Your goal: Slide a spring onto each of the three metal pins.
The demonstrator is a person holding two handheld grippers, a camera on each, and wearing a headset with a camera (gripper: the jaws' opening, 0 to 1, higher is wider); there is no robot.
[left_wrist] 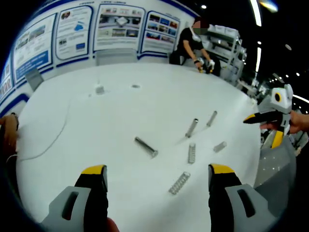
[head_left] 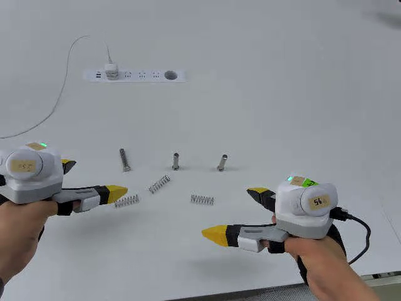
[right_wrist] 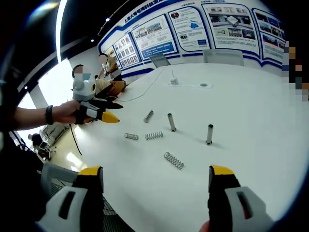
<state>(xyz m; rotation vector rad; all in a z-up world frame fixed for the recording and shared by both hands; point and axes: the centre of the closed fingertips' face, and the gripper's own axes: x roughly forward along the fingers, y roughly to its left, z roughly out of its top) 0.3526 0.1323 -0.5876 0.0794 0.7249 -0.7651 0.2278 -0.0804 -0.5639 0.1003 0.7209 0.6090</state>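
Jaws of left gripper and right gripper wide apart, holding nothing. Three springs loose on worktop, near three bare pins.

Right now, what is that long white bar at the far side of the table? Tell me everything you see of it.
It is a white, plastic-looking power strip, lying flat on the white table. A row of sockets runs along its top, with a round grey part near the right end. A white plug sits in a left socket; its thin cable curves away leftward.
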